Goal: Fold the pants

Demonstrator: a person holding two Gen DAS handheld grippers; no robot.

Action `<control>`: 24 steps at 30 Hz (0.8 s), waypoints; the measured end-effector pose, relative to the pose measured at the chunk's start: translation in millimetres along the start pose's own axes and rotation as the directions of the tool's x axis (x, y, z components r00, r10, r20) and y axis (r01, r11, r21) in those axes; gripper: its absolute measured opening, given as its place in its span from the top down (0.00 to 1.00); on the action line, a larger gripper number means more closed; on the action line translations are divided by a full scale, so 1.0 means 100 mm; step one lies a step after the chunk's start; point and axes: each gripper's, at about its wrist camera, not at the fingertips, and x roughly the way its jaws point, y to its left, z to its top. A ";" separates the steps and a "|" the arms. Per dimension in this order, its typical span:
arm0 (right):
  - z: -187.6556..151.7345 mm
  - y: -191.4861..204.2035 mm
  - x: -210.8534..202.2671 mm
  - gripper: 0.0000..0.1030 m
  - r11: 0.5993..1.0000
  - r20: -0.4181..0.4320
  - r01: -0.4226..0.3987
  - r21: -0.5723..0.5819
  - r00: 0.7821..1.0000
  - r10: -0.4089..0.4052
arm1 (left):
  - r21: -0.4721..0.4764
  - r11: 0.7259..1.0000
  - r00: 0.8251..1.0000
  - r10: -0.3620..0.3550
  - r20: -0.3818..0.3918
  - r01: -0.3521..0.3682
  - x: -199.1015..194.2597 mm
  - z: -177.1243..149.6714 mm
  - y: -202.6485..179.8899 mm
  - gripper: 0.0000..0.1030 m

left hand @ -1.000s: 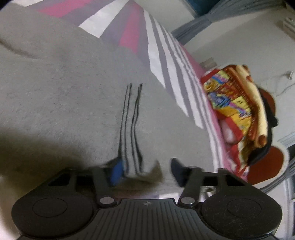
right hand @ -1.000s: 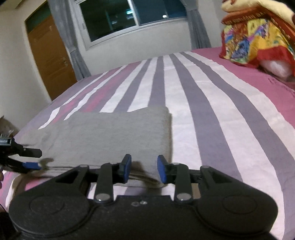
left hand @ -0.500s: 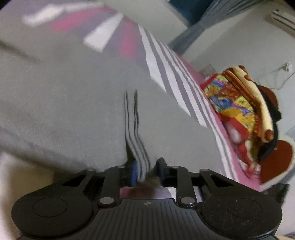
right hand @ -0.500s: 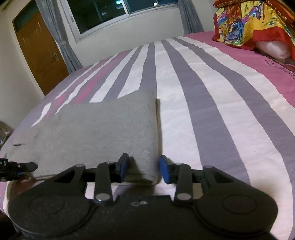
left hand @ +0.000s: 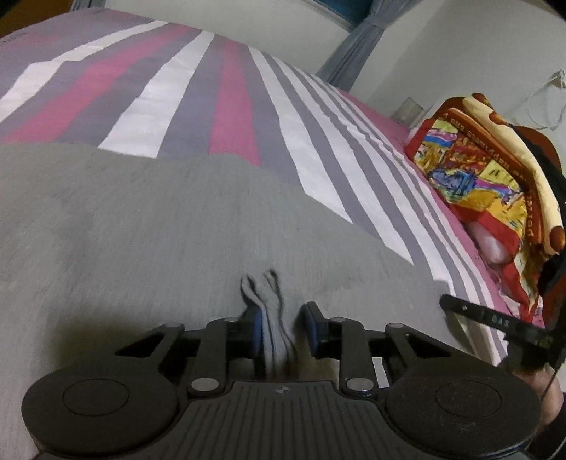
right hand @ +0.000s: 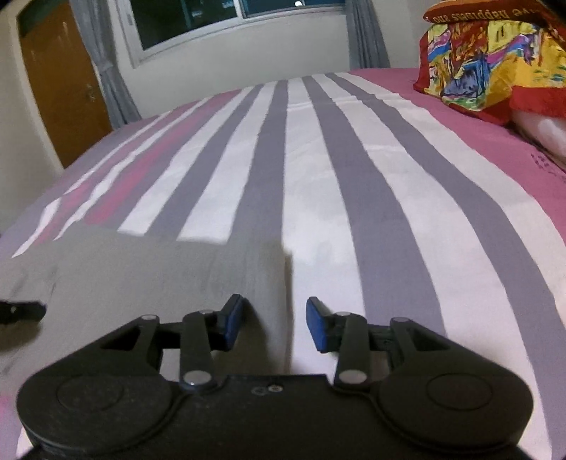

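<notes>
Pants [left hand: 148,226], grey and already doubled over, lie flat on the striped bed [right hand: 353,184], their near edge toward me. My left claw [left hand: 283,331] has a bunched ridge of that edge between its pads, though a gap shows on the right pad; I judge it only part clenched, the hold not firm. My right claw [right hand: 274,322] is released, jaws apart, straddling the right-hand corner of the cloth with the left pad touching fabric and the right pad over bare sheet.

Assessment: the step in hand appears to be securing both near corners for the next fold. To do it well I would seat the right claw further onto the corner and pinch every layer, tighten the left, then lift both together and level so the cloth carries over without twisting.

Beyond, a bright patterned blanket [right hand: 488,60] is piled at the head of the bed; a dark window [right hand: 226,17], grey curtains [right hand: 113,81] and a brown door [right hand: 60,92] stand behind.
</notes>
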 end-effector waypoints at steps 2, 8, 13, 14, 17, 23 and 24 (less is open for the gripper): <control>0.11 0.00 0.13 0.53 1.000 -0.007 0.005 -0.001 1.000 -0.005 | -0.004 1.000 1.000 -0.007 0.000 0.007 0.05 0.03 0.02 0.74; 0.04 -0.02 0.05 0.52 1.000 -0.020 -0.007 0.014 1.000 0.008 | -0.010 1.000 1.000 -0.019 0.019 0.019 -0.18 -0.19 0.00 0.70; -0.51 -0.02 -0.46 0.48 0.999 -0.034 -0.030 -0.036 0.999 0.029 | 0.076 0.996 0.996 0.044 0.077 -0.050 -0.63 -0.66 -0.09 0.70; -0.61 -0.02 -0.57 0.48 0.998 -0.021 -0.033 -0.052 0.999 0.032 | 0.060 0.997 0.991 0.046 0.123 -0.054 -0.80 -0.73 -0.07 0.70; -0.70 -0.12 -0.97 0.47 0.998 0.127 -0.059 -0.028 0.990 0.062 | -0.032 0.999 0.956 0.046 0.288 -0.039 -1.39 -0.99 0.19 0.65; -0.80 -0.32 -1.28 0.35 0.999 0.188 -0.032 0.018 0.982 0.028 | -0.336 0.938 0.881 0.226 0.416 -0.082 -2.11 -1.34 1.15 0.29; -0.81 -0.32 -1.28 0.35 0.999 0.179 -0.032 0.028 0.984 0.026 | -0.386 0.921 0.878 0.220 0.425 -0.044 -2.14 -1.35 1.34 0.28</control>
